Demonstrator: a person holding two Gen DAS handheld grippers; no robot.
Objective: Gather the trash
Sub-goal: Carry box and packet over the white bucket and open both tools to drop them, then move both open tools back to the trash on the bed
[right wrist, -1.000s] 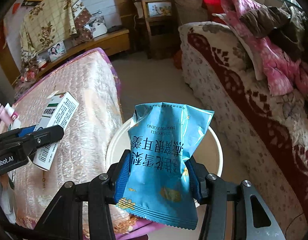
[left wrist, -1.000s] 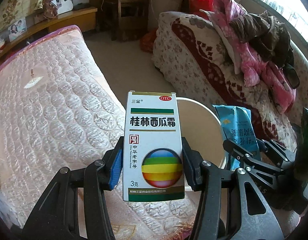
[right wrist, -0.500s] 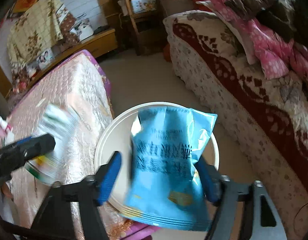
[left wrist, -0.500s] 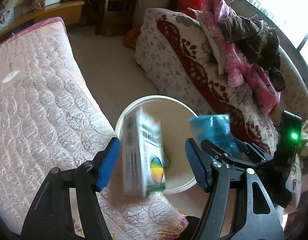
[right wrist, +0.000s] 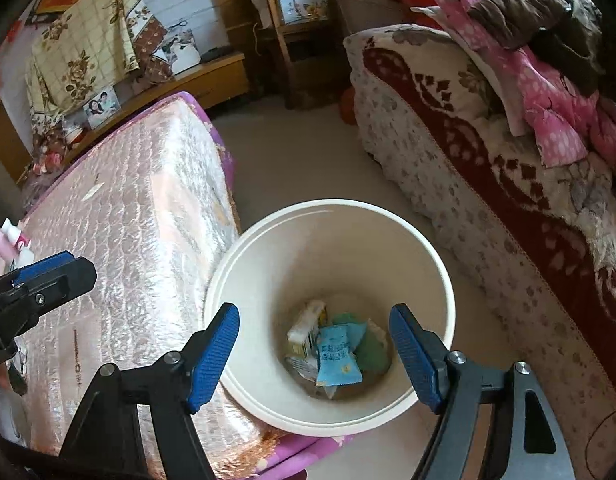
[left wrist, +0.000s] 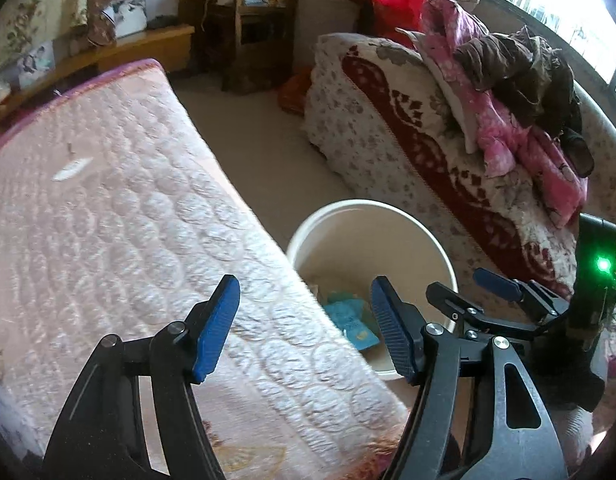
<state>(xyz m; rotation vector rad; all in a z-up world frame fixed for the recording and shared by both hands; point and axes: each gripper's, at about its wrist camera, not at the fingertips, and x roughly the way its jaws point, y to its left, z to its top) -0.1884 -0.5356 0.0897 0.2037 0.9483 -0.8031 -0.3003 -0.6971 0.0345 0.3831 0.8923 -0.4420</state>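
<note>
Below the right gripper [right wrist: 314, 354], at the bottom of the round cream plastic bin [right wrist: 436, 272], lies the light blue snack packet [right wrist: 339, 354], with the white medicine box [right wrist: 308, 322] leaning just beside it against other scraps. Both sit well beneath the blue-padded fingers [right wrist: 214, 354], which have just been opening and now stand wide with nothing between them. The left gripper [left wrist: 304, 326] has likewise just been opening and is spread wide and empty, poised over the corner of the pink quilted mattress [left wrist: 108, 208] where that edge meets the bin's rim. The bin stands on the floor, touching the mattress's corner.
</note>
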